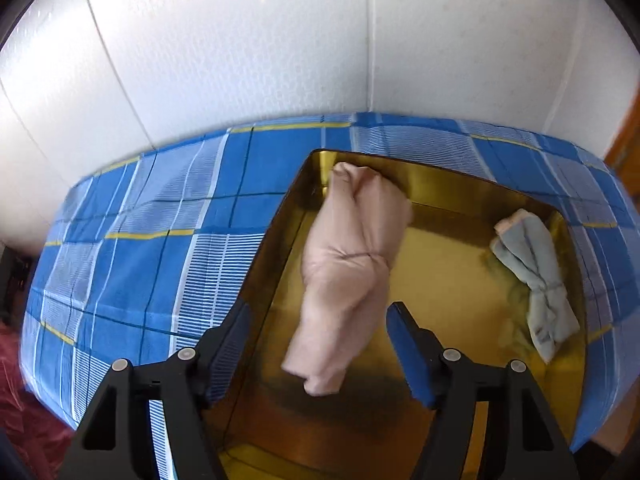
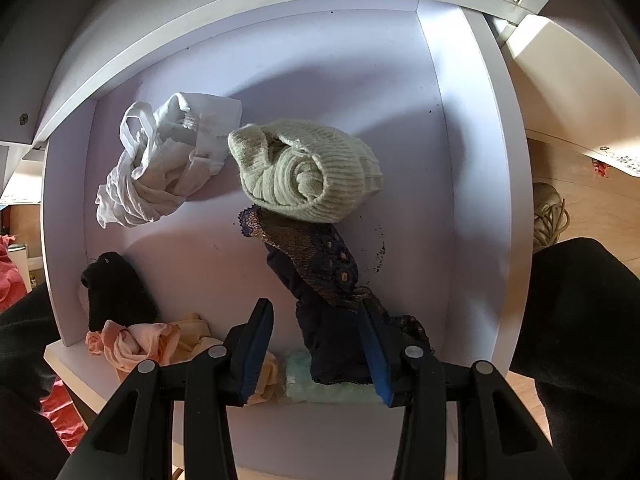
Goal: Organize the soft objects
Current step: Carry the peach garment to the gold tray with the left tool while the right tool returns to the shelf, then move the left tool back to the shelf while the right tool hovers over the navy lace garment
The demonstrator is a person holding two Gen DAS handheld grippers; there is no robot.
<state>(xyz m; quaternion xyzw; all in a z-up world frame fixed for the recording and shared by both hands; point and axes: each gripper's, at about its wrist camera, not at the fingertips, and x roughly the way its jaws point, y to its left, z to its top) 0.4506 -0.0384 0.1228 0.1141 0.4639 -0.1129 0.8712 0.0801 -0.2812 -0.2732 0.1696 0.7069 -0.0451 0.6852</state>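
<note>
A tied pink cloth roll (image 1: 348, 268) lies lengthwise in the gold tray (image 1: 440, 184), slightly blurred. My left gripper (image 1: 318, 314) stands open around its near end, with both blue pads clear of the cloth. A smaller tied light-blue roll (image 1: 536, 280) lies at the tray's right side. In the right wrist view, a dark navy lace garment (image 2: 320, 280) runs between the fingers of my right gripper (image 2: 315, 306). It rests against the right finger (image 2: 374, 344), and a gap shows at the left finger (image 2: 256, 344). This gripper is open above a white drawer (image 2: 320, 80).
The tray sits on a blue plaid sheet (image 1: 132, 248) by white walls. The drawer also holds a white garment (image 2: 168, 160), a rolled pale-green sock (image 2: 308, 168), a black sock (image 2: 116, 292), a peach cloth (image 2: 144, 344) and a mint item (image 2: 332, 390). Dark-clothed legs (image 2: 580, 340) flank it.
</note>
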